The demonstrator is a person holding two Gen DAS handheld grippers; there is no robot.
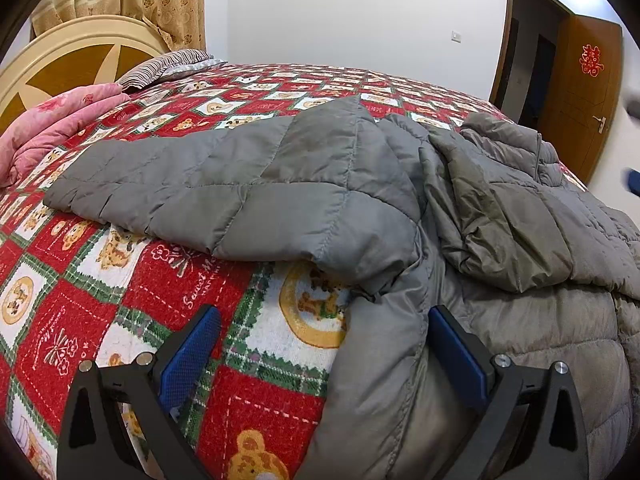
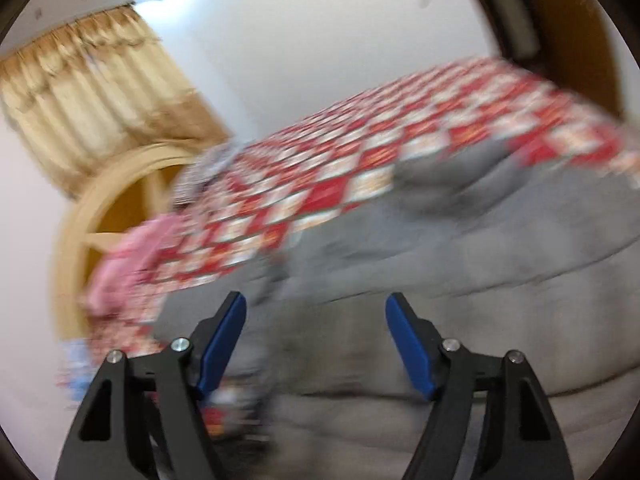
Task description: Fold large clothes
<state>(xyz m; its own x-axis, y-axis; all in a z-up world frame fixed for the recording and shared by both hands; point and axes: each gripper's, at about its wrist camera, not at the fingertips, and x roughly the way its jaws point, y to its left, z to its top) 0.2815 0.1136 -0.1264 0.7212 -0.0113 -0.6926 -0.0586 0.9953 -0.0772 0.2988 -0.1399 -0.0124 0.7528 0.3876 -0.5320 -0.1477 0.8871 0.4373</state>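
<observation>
left hand-held gripper [image 1: 324, 344]: jaws spread, jacket hem between them, unpinched | right hand-held gripper [image 2: 316, 340]: released, nothing held | grey puffer jacket [image 1: 320, 200]: sprawled along near edge of bed [image 1: 100, 300] | handling: likely light, soft, slippery; pinch at stitched hem.

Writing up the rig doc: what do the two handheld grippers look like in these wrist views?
Both match: left gripper and right gripper have black angular finger arms with triangular cutouts, silver round bolt heads at the joints, and flat blue textured pads. No cables, markings or sleeves visible.
</observation>
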